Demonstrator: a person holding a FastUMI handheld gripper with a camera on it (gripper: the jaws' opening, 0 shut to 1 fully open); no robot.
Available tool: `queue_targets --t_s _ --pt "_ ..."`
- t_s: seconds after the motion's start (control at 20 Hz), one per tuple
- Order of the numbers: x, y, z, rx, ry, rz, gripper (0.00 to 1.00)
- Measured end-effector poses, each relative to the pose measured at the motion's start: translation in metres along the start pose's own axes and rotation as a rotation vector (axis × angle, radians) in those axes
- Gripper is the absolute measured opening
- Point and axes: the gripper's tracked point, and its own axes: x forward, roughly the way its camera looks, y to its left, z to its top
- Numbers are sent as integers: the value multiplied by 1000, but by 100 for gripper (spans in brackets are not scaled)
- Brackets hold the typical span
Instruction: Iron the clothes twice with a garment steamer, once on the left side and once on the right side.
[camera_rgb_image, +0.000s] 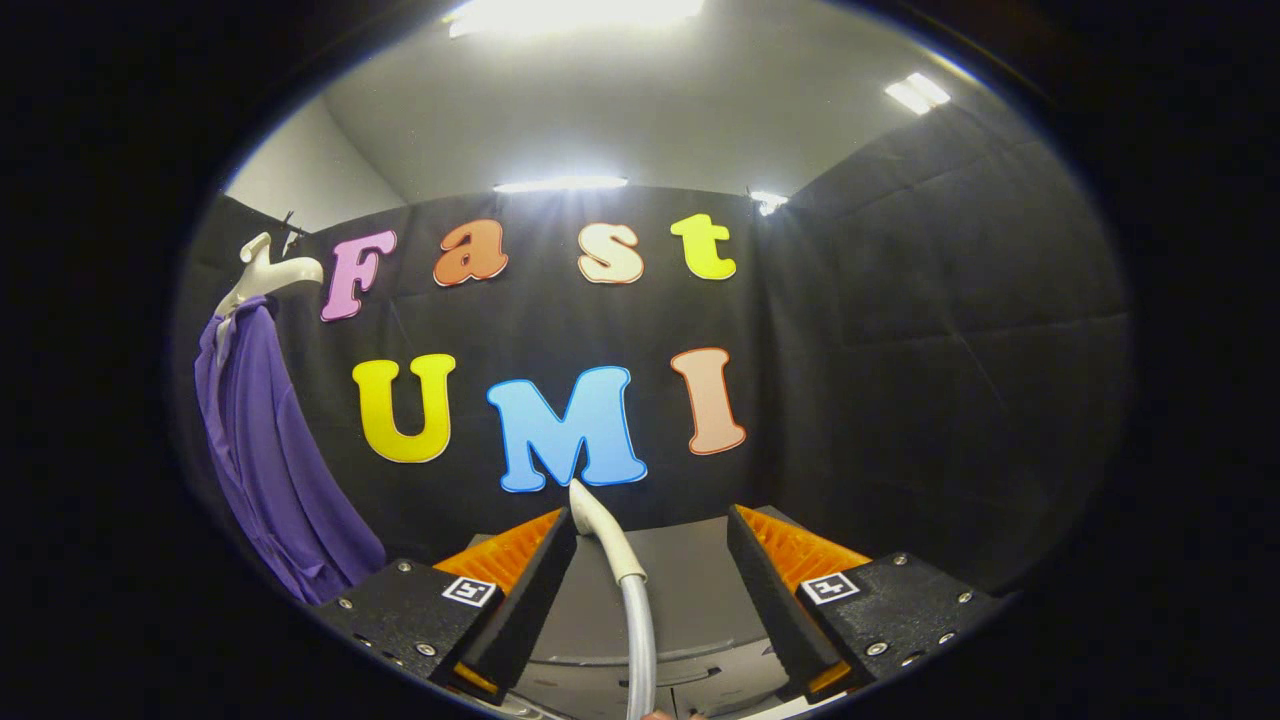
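A purple garment (265, 450) hangs on a white hanger (272, 273) against the booth wall, well off to the left of my fingers and beyond them. The garment steamer's white handle (606, 528) rises between my fingers, close to the left one, with its grey hose (640, 640) running down below. My gripper (650, 530) is open, its fingers (535, 580) set wide apart either side of the handle. Neither finger presses on the handle. The steamer's grey body (690, 610) lies below and just ahead of the fingers.
Black cloth walls close the booth ahead and to the right. Ceiling lights (560, 185) glare above the wall.
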Motion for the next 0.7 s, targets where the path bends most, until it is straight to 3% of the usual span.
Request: queue_targets --t_s 0.2,0.5,0.7 --pt "66 -10 -26 52 59 54 94" --pt "153 9 -76 356 284 208 95" --pt "177 15 -122 383 446 256 94"
